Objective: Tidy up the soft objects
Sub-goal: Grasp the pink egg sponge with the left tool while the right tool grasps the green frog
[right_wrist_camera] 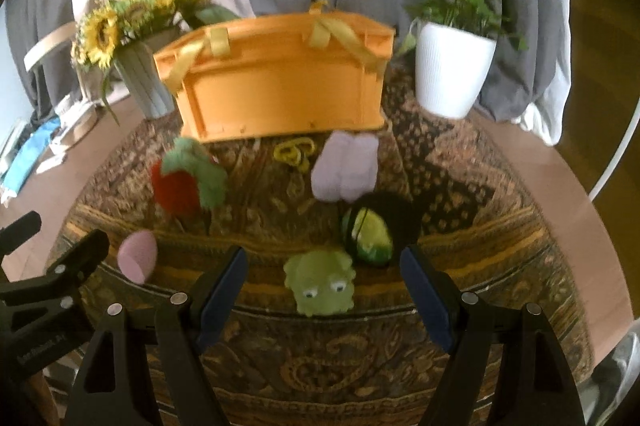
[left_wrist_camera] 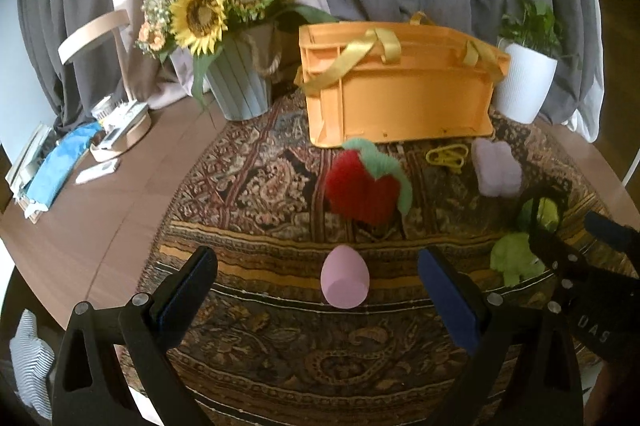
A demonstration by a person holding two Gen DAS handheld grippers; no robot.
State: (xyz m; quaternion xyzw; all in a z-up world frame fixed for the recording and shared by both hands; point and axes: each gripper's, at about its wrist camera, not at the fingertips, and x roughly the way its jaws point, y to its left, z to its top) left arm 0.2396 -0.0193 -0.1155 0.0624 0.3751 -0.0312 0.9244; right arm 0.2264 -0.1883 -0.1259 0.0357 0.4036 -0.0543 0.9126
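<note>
A pink egg-shaped sponge (left_wrist_camera: 345,281) (right_wrist_camera: 137,261) stands on the patterned cloth, framed by my open left gripper (left_wrist_camera: 318,280), whose fingers hover on either side without touching it. A green frog toy (right_wrist_camera: 321,285) (left_wrist_camera: 514,259) lies between the fingers of my open right gripper (right_wrist_camera: 323,284), untouched. Further back lie a red plush strawberry (left_wrist_camera: 362,186) (right_wrist_camera: 180,188), a lilac plush (left_wrist_camera: 498,168) (right_wrist_camera: 346,170), a green ball in black netting (right_wrist_camera: 370,234) (left_wrist_camera: 540,212) and yellow clips (left_wrist_camera: 447,156) (right_wrist_camera: 294,152). An orange crate (left_wrist_camera: 400,86) (right_wrist_camera: 280,90) with yellow straps stands behind them.
A sunflower bouquet in a grey vase (left_wrist_camera: 238,86) (right_wrist_camera: 146,86) stands left of the crate, a white plant pot (left_wrist_camera: 524,84) (right_wrist_camera: 454,74) to its right. Remotes, a blue cloth (left_wrist_camera: 62,162) and papers lie on the bare wooden table (left_wrist_camera: 100,226) at left. Grey curtains hang behind.
</note>
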